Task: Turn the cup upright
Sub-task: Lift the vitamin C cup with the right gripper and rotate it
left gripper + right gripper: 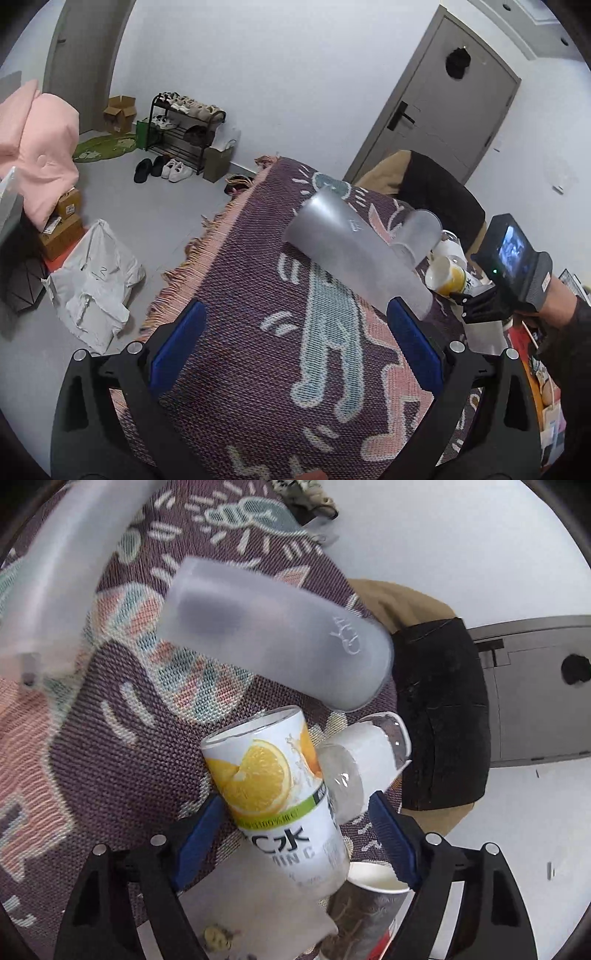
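Note:
A tall frosted translucent cup (351,254) lies on its side on the patterned woven cloth (251,332), its rim end by my left gripper's right finger pad (413,332). My left gripper (295,336) is open, with nothing between its jaws. In the right wrist view the same frosted cup (273,646) lies tilted across the cloth. My right gripper (295,834) is open around a yellow-and-white orange-print bottle (280,786) lying on the table. A second frosted cup (419,234) sits beside the first.
A clear bottle with a white label (369,760) lies beside the orange one. A paper cup (376,878) stands near the right fingers. A chair with a black cushion (439,192) is behind the table. The floor holds a shoe rack (181,129), boxes and a white bag (96,284).

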Demonstrator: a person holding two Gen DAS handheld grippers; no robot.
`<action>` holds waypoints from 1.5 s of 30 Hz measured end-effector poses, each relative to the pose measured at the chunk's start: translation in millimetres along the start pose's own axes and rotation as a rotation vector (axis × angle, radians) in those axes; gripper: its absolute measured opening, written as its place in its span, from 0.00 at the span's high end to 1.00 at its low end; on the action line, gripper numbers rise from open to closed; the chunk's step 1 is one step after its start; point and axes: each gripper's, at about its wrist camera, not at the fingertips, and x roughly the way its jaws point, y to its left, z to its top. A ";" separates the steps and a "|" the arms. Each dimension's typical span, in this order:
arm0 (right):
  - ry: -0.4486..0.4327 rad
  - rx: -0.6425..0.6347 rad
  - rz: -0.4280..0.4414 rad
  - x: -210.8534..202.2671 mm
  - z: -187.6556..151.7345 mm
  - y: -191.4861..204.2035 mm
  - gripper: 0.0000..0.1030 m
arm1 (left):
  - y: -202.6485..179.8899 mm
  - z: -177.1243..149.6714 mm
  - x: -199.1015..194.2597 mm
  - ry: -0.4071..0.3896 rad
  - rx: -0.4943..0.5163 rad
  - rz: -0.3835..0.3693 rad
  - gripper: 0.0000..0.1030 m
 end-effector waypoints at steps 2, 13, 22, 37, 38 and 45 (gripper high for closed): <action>0.018 -0.025 -0.004 7.5 1.8 2.4 0.24 | 4.0 0.3 -1.8 -0.007 0.007 0.010 0.05; 0.049 -0.070 -0.027 23.9 9.3 8.7 0.41 | 19.4 0.6 -11.4 -0.020 -0.024 0.022 0.05; -0.035 -0.004 -0.041 -23.0 4.8 -13.1 0.41 | 16.6 -0.9 -24.1 -0.034 -0.027 0.012 0.05; -0.194 0.149 -0.109 -140.4 -16.6 -63.5 0.41 | -10.7 -11.6 -64.0 -0.072 0.026 -0.024 0.05; -0.192 0.151 -0.095 -146.0 -20.8 -61.7 0.41 | -12.1 -13.0 -67.8 -0.074 0.031 -0.027 0.05; -0.186 0.173 0.019 -181.5 -51.4 -34.9 0.41 | -25.7 -20.3 -83.8 -0.069 0.070 -0.035 0.05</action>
